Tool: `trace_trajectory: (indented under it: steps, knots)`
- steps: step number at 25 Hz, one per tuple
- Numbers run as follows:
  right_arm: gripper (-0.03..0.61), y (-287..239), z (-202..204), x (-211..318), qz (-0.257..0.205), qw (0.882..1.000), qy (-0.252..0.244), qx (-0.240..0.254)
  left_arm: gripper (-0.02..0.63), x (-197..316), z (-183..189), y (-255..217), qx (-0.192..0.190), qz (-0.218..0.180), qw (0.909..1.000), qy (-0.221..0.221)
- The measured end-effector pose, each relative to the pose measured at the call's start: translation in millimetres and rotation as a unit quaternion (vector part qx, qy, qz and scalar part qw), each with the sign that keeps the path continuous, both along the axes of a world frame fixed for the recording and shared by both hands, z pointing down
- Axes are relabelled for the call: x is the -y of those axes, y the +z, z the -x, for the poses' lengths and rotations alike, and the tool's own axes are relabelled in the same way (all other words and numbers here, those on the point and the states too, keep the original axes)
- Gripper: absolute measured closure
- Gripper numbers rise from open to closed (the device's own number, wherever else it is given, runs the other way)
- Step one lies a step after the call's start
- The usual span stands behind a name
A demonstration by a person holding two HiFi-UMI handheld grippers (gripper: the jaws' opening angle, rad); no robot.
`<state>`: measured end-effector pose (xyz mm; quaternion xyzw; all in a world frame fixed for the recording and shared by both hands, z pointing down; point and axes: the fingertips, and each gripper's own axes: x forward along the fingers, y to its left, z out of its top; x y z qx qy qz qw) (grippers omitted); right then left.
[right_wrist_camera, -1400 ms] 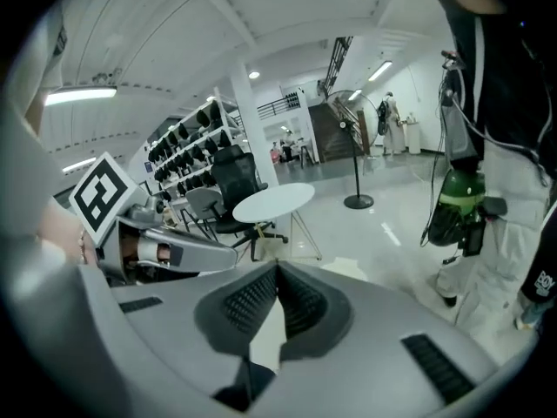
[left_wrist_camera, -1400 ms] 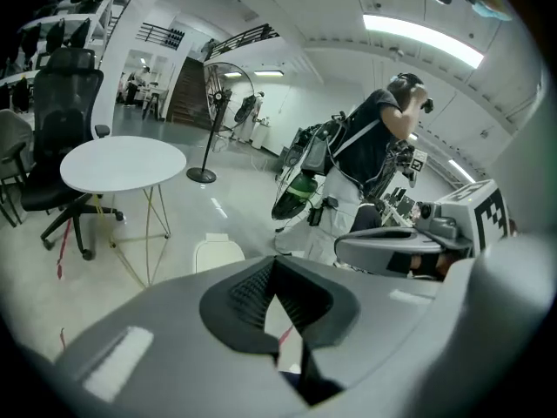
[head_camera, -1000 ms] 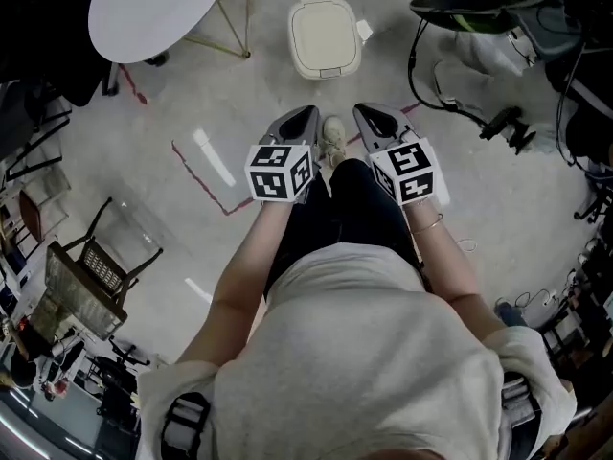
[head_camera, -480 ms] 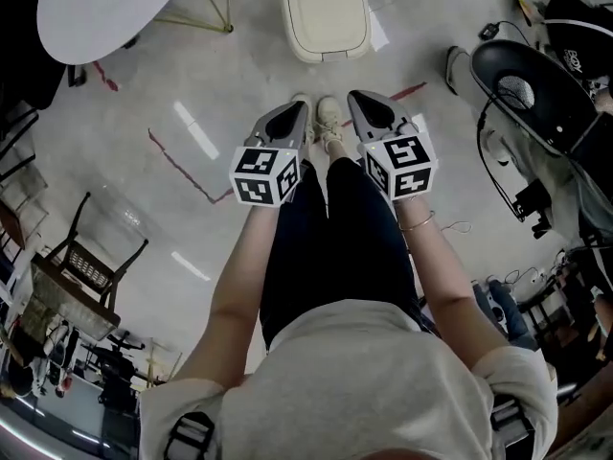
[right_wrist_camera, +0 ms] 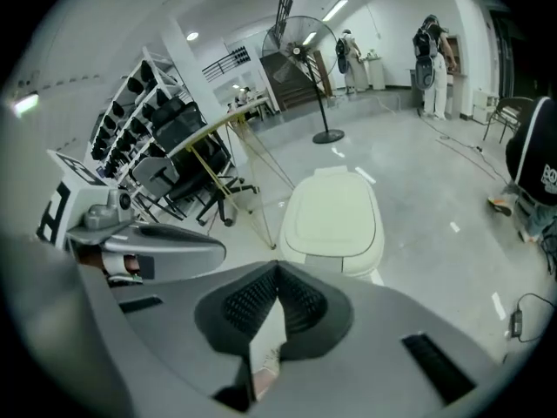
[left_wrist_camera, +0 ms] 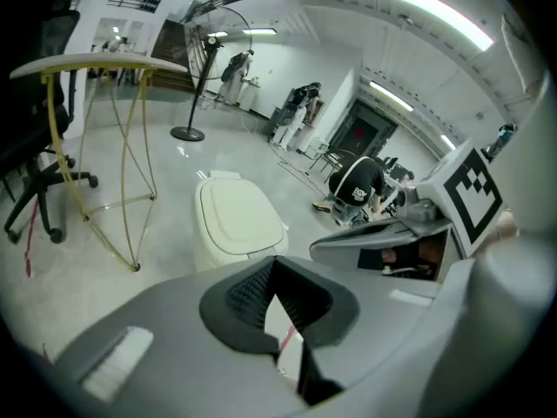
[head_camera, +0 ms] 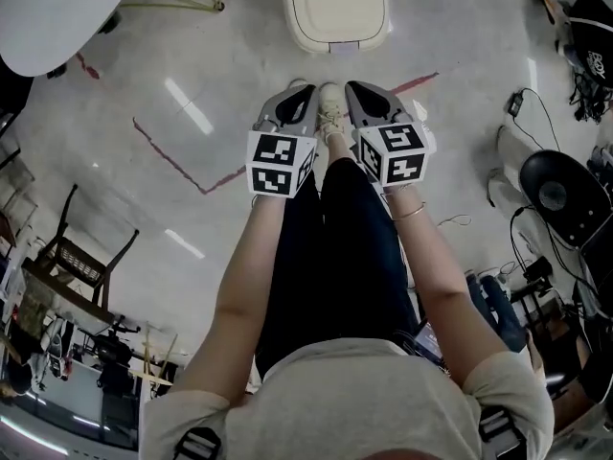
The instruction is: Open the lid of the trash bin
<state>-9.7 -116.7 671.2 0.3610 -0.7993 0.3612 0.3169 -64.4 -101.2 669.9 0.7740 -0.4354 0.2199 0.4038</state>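
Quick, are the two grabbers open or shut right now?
Left gripper: shut, tips together, holding nothing.
Right gripper: shut, tips together, holding nothing.

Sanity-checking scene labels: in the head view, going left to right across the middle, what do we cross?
Dark chair → left gripper → shoe → right gripper → black round object. The trash bin is left out because it overlaps both grippers in the order.

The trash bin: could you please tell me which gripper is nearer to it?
Right, slightly. The right gripper is short of the trash bin, near its centreline; the left gripper, alongside, sits farther off-centre.
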Motion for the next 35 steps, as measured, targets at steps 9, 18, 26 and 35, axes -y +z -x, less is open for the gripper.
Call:
trace_trajectory:
  steps: [9,18,26,35]
  knots:
    - [0.571,64,6,39,-0.013,1.000,-0.018,-0.017,0.607,25,-8,53,0.005,0.010,0.9999,0.013]
    - [0.571,117,-2,54,0.000,0.997,-0.045,-0.056,0.608,33,-6,84,0.029,0.008,0.9994,-0.018]
    - [0.571,123,-8,50,-0.006,0.998,-0.032,-0.052,0.609,39,-19,100,0.016,0.018,0.9996,-0.012]
    - [0.571,125,-11,48,-0.010,0.998,-0.037,-0.040,0.607,39,-20,108,0.018,0.035,0.9992,-0.009]
